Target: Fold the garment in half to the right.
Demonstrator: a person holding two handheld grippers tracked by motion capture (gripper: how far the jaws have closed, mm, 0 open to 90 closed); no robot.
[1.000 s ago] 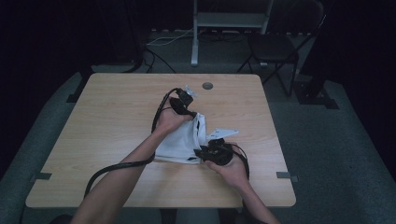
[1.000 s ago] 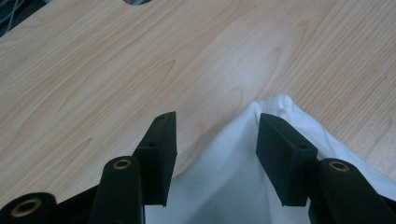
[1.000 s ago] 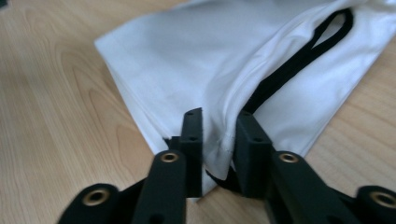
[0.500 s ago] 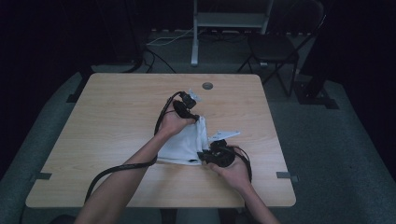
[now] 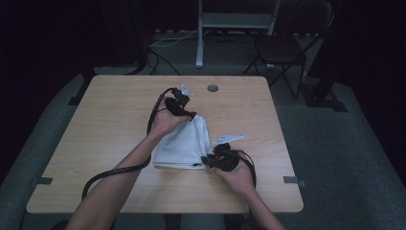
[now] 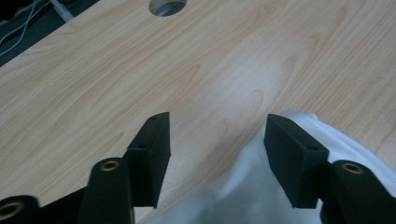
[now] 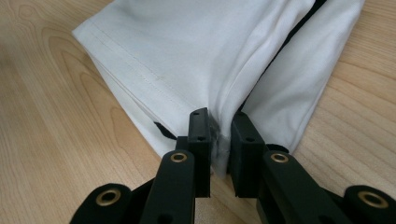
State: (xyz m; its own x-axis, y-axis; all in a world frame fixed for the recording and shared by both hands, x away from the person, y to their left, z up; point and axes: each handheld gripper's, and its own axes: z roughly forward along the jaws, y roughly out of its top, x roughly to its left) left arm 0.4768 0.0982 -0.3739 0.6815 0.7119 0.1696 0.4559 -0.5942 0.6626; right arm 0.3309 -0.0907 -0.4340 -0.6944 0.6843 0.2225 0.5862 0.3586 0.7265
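A folded white cloth (image 5: 184, 143) lies in the middle of the wooden table (image 5: 105, 124). My left gripper (image 5: 184, 108) hovers at the cloth's far edge. In the left gripper view its jaws (image 6: 217, 135) stand apart and have just been opening. Bare wood shows between the pads, and the cloth (image 6: 233, 200) lies below them, by the right jaw. My right gripper (image 5: 215, 158) sits at the cloth's near right corner. In the right gripper view it (image 7: 219, 126) is shut on a bunched fold of the cloth (image 7: 187, 46).
A round cable hole (image 5: 212, 88) is in the table near its far edge, also in the left gripper view (image 6: 166, 5). Behind the table stand a dark chair (image 5: 282, 48) and a metal stand (image 5: 237, 21). Bare wood lies left of the cloth.
My left gripper has shifted slightly at the cloth's far edge, and the cloth there now lies in a smoother fold. The right gripper has kept its place and its grip.
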